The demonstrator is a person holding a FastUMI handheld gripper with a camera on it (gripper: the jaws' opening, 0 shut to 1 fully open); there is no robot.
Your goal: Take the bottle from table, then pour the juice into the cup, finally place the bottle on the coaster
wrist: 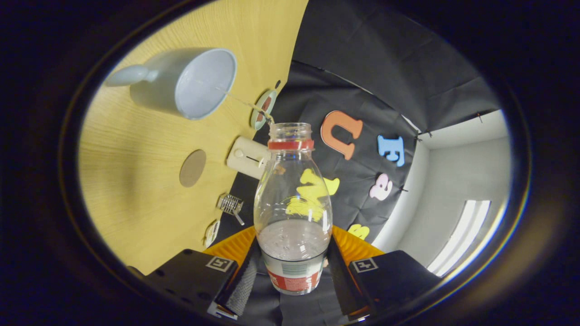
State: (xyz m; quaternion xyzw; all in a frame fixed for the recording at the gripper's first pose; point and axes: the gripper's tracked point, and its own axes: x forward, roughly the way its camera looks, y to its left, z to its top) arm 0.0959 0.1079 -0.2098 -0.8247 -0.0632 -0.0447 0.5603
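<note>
The whole scene is rolled over on its side, so the pale wooden table (136, 181) stands up along the left like a wall, its grain running in fine lines. Against it sits a white cup (186, 83) with its handle pointing away from the bottle and its open mouth turned toward the bottle's neck; the inside looks pale and it is hard to tell how much liquid has gathered there. Lower on the wood lies a round brown coaster (192, 168), bare and well apart from the cup. Toward the table's far edge are a cream-coloured box (244, 157), a small metal wire piece (231, 204) and a round disc (264, 108) partly hidden behind the bottle's mouth, all too small to make out properly. A thin thread of clear liquid (240, 100) runs from the bottle's mouth across to the cup's rim. The clear plastic bottle (292, 203), uncapped with a red ring under its neck, holds a low pool of pale liquid near its labelled base. The gripper (293, 271) has both fingers clamped against the bottle's lower body. Beyond hangs black cloth, and to the right a white wall (457, 181) with a bright strip light (462, 235).
</note>
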